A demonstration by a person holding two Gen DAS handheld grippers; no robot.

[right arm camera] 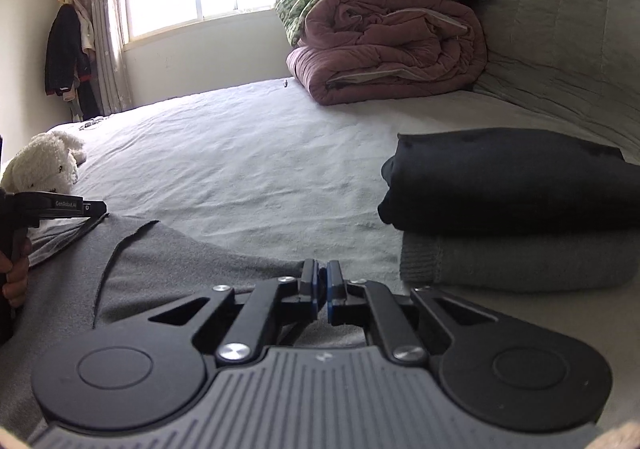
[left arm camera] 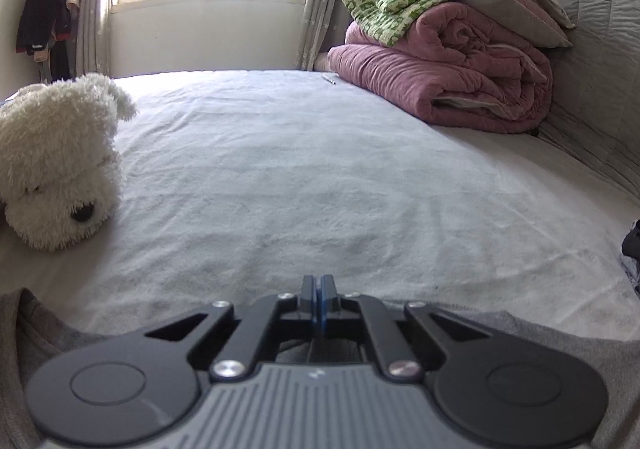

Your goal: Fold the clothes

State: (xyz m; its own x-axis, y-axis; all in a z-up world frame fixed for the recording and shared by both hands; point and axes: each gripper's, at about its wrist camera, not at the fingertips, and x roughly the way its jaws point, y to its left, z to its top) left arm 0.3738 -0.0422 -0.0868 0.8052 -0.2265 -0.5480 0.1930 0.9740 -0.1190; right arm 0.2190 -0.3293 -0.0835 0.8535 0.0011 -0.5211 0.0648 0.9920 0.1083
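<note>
Two folded garments, a dark one (right arm camera: 512, 181) on a grey one (right arm camera: 516, 261), are already sitting stacked just ahead and to the right of the right gripper (right arm camera: 323, 289). A grey top (right arm camera: 168, 261) is lying loose on the bed (right arm camera: 248, 153), under and between both tools, so I judge it is still waiting for its folds.

The right gripper's jaws are standing closed, seemingly pinching the top's edge. The left gripper (left arm camera: 319, 295) is also standing closed at the cloth's far edge; whether fabric is caught there I cannot tell. Its side is reading "GenRobot.AI". A wall poster's writing, far up-left, is too small to read.
</note>
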